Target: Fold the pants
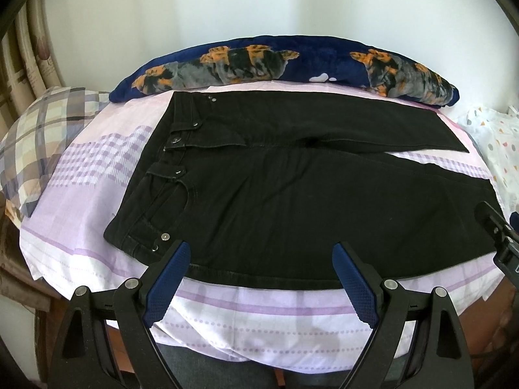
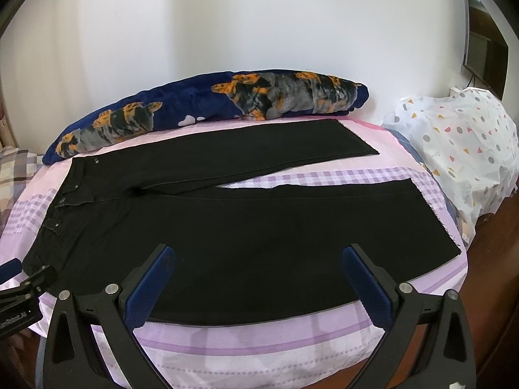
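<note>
Black pants (image 1: 292, 201) lie flat on the bed, waistband at the left, both legs spread apart toward the right; they also show in the right wrist view (image 2: 246, 236). My left gripper (image 1: 261, 253) is open and empty, hovering over the near edge of the pants by the front pocket. My right gripper (image 2: 259, 256) is open and empty above the near leg, its blue pads (image 2: 366, 285) wide apart. The right gripper's side shows at the right edge of the left wrist view (image 1: 496, 227); the left gripper's side shows at the left edge of the right wrist view (image 2: 19, 288).
The bed has a pink and purple checked sheet (image 1: 97, 168). A navy blanket roll with orange and grey print (image 1: 259, 61) lies along the far side by the white wall. A plaid pillow (image 1: 42, 129) is at the left. A white dotted bag (image 2: 460, 149) sits at the right.
</note>
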Demonstrator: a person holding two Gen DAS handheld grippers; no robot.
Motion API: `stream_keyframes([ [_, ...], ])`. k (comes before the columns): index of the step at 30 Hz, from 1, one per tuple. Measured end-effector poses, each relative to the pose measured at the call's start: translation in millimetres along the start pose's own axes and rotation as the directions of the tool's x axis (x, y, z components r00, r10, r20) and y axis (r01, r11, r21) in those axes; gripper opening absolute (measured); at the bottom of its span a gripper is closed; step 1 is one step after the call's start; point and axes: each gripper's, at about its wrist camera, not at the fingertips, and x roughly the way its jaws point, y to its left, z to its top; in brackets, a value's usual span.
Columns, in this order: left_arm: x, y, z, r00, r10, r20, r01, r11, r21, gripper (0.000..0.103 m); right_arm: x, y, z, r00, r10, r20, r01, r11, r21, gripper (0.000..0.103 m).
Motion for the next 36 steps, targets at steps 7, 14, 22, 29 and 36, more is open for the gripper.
stream_keyframes([
  [7,1.9,1.1,-1.7,1.0,0.02,0.0,-0.02,1.0,0.014,0.089,0.6,-0.9,-0.3,1.0,-0.001,-0.001,0.001,1.0,0.0,0.103],
  [14,2.0,0.5,-1.7,1.0,0.002,0.003,-0.002,1.0,-0.003,0.089,1.1,-1.7,-1.2,1.0,-0.002,0.002,0.002,1.0,-0.002,0.103],
  [22,9.1,2.4,-2.0,1.0,-0.02,-0.022,0.02,1.0,-0.02,0.089,2.0,-11.7,-0.3,1.0,0.012,0.009,-0.012,0.999,0.03,0.103],
  [29,19.5,19.8,12.2,0.992,-0.124,-0.024,0.121,0.987,-0.105,0.089,4.7,-22.2,4.3,0.999,0.049,-0.012,-0.048,0.994,0.099,0.103],
  [36,35.6,59.5,55.9,0.992,-0.121,0.038,0.124,0.989,-0.084,0.088,6.1,-25.7,16.5,0.994,0.113,0.015,-0.114,0.984,0.136,0.103],
])
